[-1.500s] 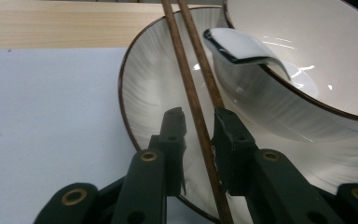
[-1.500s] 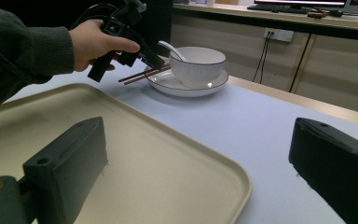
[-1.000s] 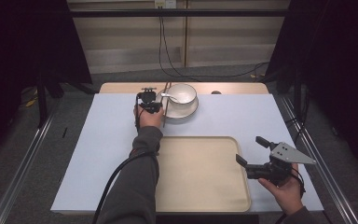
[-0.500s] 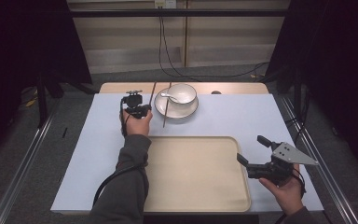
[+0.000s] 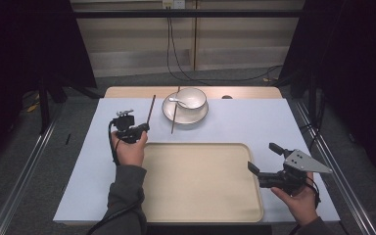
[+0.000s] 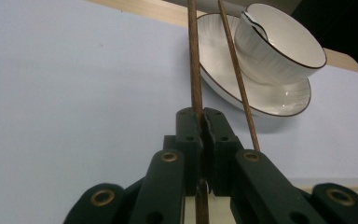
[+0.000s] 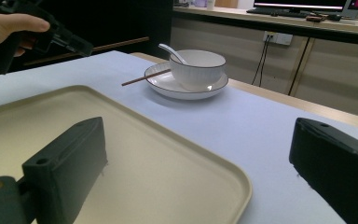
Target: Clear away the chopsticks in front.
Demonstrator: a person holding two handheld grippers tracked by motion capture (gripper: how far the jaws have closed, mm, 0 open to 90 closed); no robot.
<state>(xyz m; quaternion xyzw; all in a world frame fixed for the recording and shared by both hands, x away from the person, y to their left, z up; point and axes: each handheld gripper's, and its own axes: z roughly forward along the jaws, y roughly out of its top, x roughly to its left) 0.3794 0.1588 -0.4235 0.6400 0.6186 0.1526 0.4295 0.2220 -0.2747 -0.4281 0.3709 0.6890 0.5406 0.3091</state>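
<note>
My left gripper (image 5: 138,131) (image 6: 202,117) is shut on a brown chopstick (image 5: 151,108) (image 6: 194,65), which points away toward the table's far edge, left of the plate. A second chopstick (image 5: 174,116) (image 6: 237,74) (image 7: 145,78) lies with its far end on the white plate (image 5: 199,116) (image 6: 265,99) (image 7: 164,86). On that plate stands a white bowl (image 5: 193,98) (image 6: 279,49) (image 7: 198,66) holding a white spoon (image 5: 176,101) (image 7: 169,50). My right gripper (image 5: 263,157) (image 7: 200,140) stands open over the right edge of the beige tray (image 5: 200,183) (image 7: 135,140), nothing between its fingers.
The table (image 5: 254,125) has a pale blue cover and a wooden strip along its far edge. Cables hang behind it. In the right gripper view a hand holds the left gripper (image 7: 67,41) at the upper left.
My left gripper has drawn away from the plate to the left and toward the near side, carrying one chopstick. The other chopstick stays on the plate. The right gripper has kept still.
</note>
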